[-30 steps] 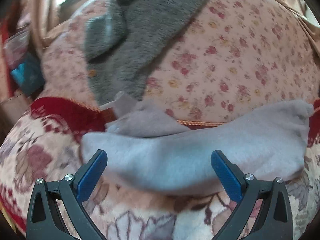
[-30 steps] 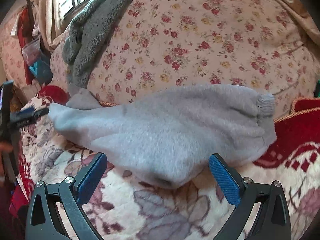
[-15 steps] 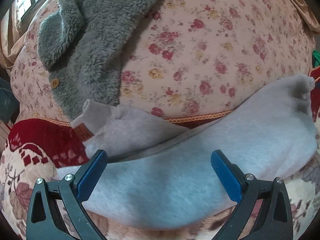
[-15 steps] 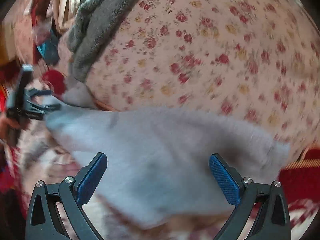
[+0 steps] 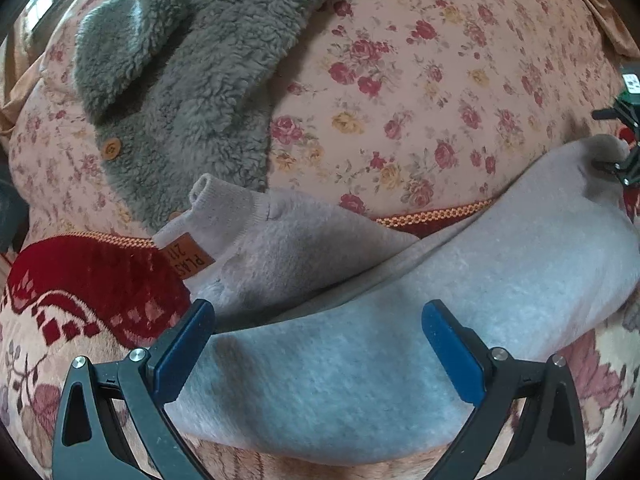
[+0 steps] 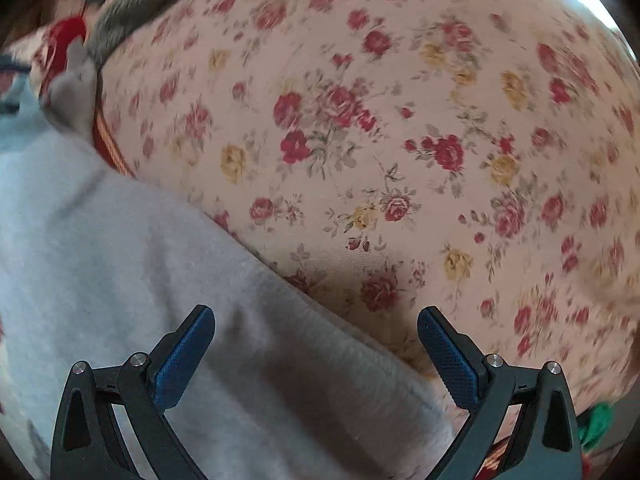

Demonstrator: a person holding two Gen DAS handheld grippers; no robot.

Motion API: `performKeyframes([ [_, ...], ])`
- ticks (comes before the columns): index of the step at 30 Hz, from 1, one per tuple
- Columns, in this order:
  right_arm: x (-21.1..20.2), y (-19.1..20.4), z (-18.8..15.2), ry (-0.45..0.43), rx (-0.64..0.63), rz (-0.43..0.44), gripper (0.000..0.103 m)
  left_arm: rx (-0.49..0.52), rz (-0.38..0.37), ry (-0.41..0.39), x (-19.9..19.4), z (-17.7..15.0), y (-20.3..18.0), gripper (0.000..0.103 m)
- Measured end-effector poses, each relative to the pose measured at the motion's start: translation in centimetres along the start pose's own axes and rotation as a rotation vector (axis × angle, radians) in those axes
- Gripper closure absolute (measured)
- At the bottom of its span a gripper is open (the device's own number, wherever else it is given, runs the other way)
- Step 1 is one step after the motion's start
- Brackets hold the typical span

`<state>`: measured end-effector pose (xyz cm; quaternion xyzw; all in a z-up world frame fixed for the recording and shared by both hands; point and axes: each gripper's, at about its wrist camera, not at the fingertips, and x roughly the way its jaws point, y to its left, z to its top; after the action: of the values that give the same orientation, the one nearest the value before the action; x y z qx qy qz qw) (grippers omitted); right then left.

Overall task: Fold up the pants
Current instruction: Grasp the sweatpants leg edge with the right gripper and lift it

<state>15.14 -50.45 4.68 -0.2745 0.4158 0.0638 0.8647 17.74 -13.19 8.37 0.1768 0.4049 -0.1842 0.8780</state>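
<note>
The grey fleece pants (image 5: pixel 400 320) lie folded lengthwise on a red and cream patterned blanket (image 5: pixel 92 288). One cuffed end with a brown label (image 5: pixel 192 260) sticks up at the left. My left gripper (image 5: pixel 318 344) is open, its blue pads low over the pants' near fold. My right gripper (image 6: pixel 316 348) is open over the far right end of the pants (image 6: pixel 140 280). It also shows in the left wrist view (image 5: pixel 624 148) at the pants' right tip.
A big rose-print cushion (image 5: pixel 420 80) rises right behind the pants; it fills the right wrist view (image 6: pixel 400 140). A grey fuzzy jacket (image 5: pixel 192 80) with a wooden button drapes over its left side. Something green (image 6: pixel 596 420) shows at the lower right.
Both grippers have moved in closer and lower over the pants. The right one swung toward the pants' right end, so the cushion now fills its view. Both stay open.
</note>
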Motion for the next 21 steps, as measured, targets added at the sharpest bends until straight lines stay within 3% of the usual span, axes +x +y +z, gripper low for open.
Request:
performKeyframes([
  [3,0.5,0.4,-0.1,0.023,-0.069,0.003,0.012,0.041,0.001,0.015,0.7,-0.2,0.2,0.0],
  [6,1.4,1.1,-0.9,0.067,-0.131,-0.013,0.045,0.083,0.006,0.031,1.4,-0.5,0.4,0.0],
  [10,1.9,1.9,-2.0,0.077,-0.182,-0.044,0.064,0.117,-0.002,0.049,2.5,-0.9,0.7,0.001],
  [12,1.9,2.1,-2.6,0.073,-0.191,-0.062,0.078,0.092,-0.025,0.052,2.7,-1.2,1.1,0.031],
  [13,1.7,2.1,-2.9,0.074,-0.197,-0.068,0.08,0.079,-0.033,0.057,2.7,-1.3,1.3,0.068],
  [14,1.4,2.5,-3.0,0.073,-0.206,-0.076,0.083,0.051,-0.032,0.066,2.8,-1.5,1.6,0.095],
  [15,1.1,2.8,-3.4,0.071,-0.227,-0.091,0.086,0.037,-0.022,0.067,2.7,-1.7,1.8,0.103],
  [21,-3.3,4.7,-4.3,0.046,-0.266,-0.139,0.09,0.053,-0.042,0.023,0.4,-3.5,1.0,0.103],
])
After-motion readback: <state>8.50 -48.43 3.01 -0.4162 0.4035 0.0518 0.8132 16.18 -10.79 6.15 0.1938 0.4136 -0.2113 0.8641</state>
